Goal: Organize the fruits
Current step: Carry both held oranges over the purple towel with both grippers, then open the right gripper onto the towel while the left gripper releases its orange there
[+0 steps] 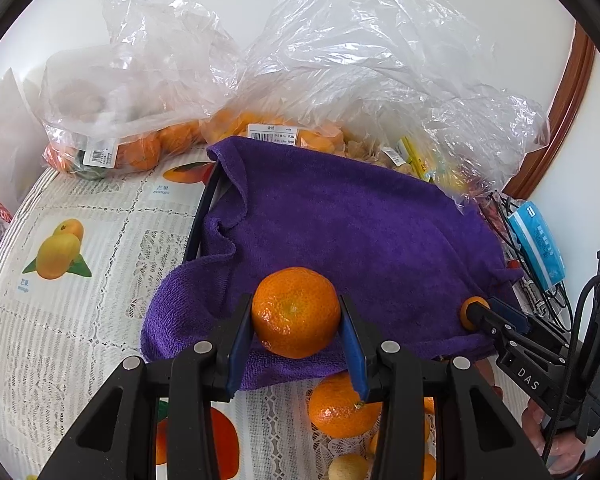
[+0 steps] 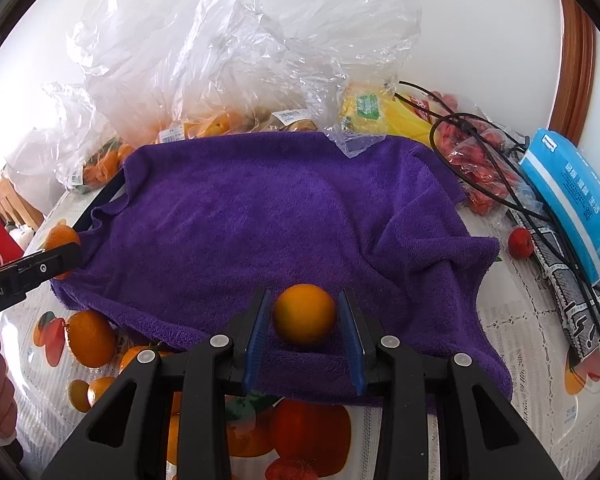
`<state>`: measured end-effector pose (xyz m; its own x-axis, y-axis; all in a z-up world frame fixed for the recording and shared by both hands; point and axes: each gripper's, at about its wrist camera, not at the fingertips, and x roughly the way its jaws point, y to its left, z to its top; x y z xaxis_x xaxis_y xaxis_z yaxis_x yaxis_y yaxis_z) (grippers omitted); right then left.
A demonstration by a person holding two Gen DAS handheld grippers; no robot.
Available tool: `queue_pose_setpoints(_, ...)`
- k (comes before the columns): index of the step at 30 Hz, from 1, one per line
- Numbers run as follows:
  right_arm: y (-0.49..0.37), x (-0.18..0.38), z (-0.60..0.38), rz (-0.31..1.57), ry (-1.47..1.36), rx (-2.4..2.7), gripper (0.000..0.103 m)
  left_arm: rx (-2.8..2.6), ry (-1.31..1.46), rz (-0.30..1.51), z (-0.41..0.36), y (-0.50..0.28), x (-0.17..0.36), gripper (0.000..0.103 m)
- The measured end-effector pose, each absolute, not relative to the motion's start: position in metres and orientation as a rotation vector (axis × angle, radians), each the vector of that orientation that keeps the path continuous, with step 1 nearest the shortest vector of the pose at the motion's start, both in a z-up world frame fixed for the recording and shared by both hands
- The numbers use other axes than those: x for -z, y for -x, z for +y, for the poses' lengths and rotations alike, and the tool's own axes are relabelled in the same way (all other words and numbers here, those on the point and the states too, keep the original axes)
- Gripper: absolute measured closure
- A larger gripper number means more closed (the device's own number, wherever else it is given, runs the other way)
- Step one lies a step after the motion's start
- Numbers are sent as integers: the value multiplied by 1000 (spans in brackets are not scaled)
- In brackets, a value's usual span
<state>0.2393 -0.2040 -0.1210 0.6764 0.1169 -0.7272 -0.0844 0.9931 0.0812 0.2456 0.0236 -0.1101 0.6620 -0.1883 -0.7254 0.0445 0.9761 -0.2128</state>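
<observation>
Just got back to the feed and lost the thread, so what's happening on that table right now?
A person is sorting fruit with a gripper in each hand. The left gripper is clamped on a mandarin, the right gripper on a smaller orange fruit, both held over the purple towel. More loose oranges lie on the tablecloth by the towel's near edge, and bagged fruit sits behind it.

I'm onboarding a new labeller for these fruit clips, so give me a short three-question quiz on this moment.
1. True or false: the left gripper holds a tangerine.
2. The fruit in the right gripper is over: A) the purple towel B) a plate C) the blue tissue pack.
3. Fill in: the bagged fruit at the back sits in clear ____ bags.

Key: 1 true; 2 A; 3 plastic.
</observation>
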Motion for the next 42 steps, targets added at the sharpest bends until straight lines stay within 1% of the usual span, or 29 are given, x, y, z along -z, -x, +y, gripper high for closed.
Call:
queue_pose_setpoints(7, -238, 118, -206, 815, -51, -108, 67, 132, 184, 840, 24, -247, 111, 64)
queue_pose_setpoints(15, -235, 109, -214, 790, -83, -97, 59, 128, 186, 841, 25, -248, 113, 64)
queue_pose_setpoints(25, -231, 102, -218, 773, -103, -88, 58, 135, 200, 830, 25, -249, 113, 64)
queue_pose_setpoints(33, -223, 97, -211, 759, -70, -95, 58, 127, 208, 839, 20, -253, 124, 64)
queue_pose_setpoints(38, -219, 95, -205, 745, -37, -103, 53, 112, 164, 828, 13, -251, 125, 63)
queue_pose_setpoints(42, -218, 96, -202, 740, -26, -107, 52, 121, 155, 831, 12, -250, 123, 63)
